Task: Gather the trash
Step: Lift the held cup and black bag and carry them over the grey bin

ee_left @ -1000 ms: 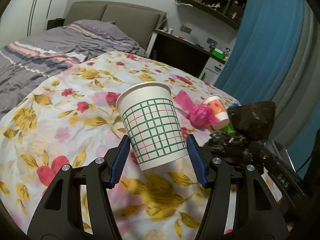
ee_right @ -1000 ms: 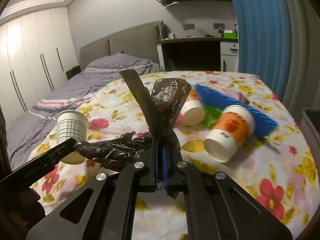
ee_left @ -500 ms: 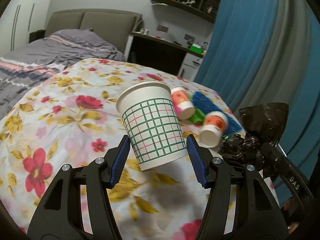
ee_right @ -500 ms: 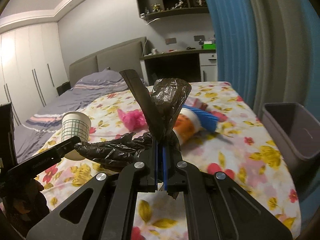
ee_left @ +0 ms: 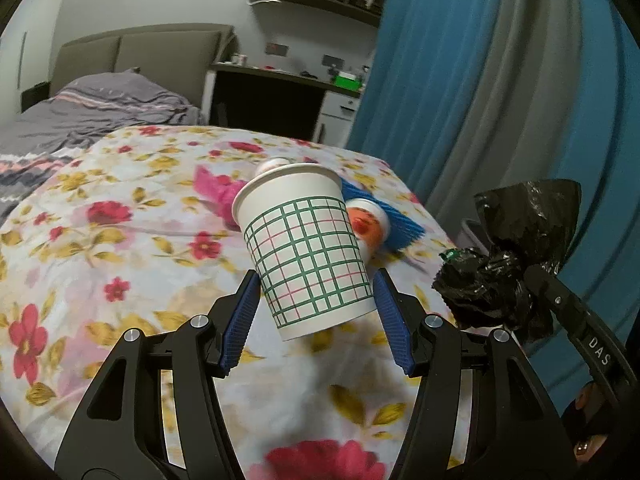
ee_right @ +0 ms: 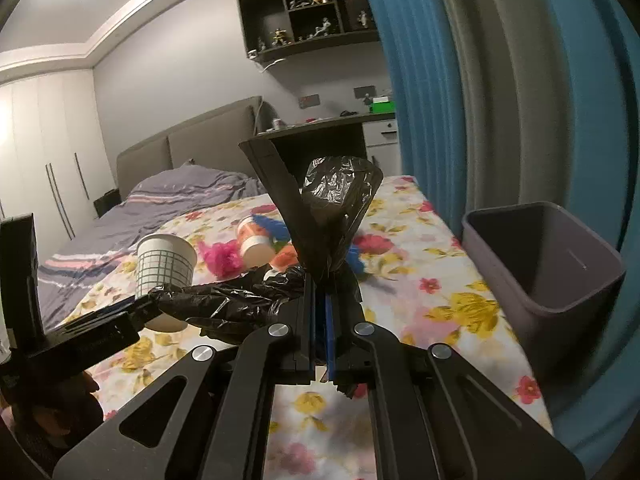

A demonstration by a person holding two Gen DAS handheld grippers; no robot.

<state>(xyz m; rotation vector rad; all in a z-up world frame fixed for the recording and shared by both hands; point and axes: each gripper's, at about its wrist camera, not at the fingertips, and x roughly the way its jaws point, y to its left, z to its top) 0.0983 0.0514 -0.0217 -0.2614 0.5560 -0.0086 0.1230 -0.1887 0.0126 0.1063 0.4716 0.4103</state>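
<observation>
My left gripper [ee_left: 314, 300] is shut on a white paper cup with a green grid pattern [ee_left: 306, 252], held tilted above the floral bedspread [ee_left: 120, 248]; the cup also shows in the right wrist view [ee_right: 164, 264]. My right gripper [ee_right: 318, 292] is shut on a crumpled black plastic bag [ee_right: 336, 208], which also shows at the right in the left wrist view [ee_left: 516, 264]. On the bed lie an orange-printed paper cup [ee_left: 368, 226], a second cup [ee_right: 254, 238], a pink wad [ee_right: 222, 258] and a blue brush-like item [ee_left: 394, 226].
A grey bin [ee_right: 548, 264] stands beside the bed at the right, open and facing me. Blue and grey curtains [ee_right: 500, 80] hang behind it. A desk [ee_left: 280, 96] and a grey headboard [ee_left: 132, 52] are at the back.
Both grippers have swung to the right with the cup and the bag still held. The grey bin has come closer and larger in the right wrist view.
</observation>
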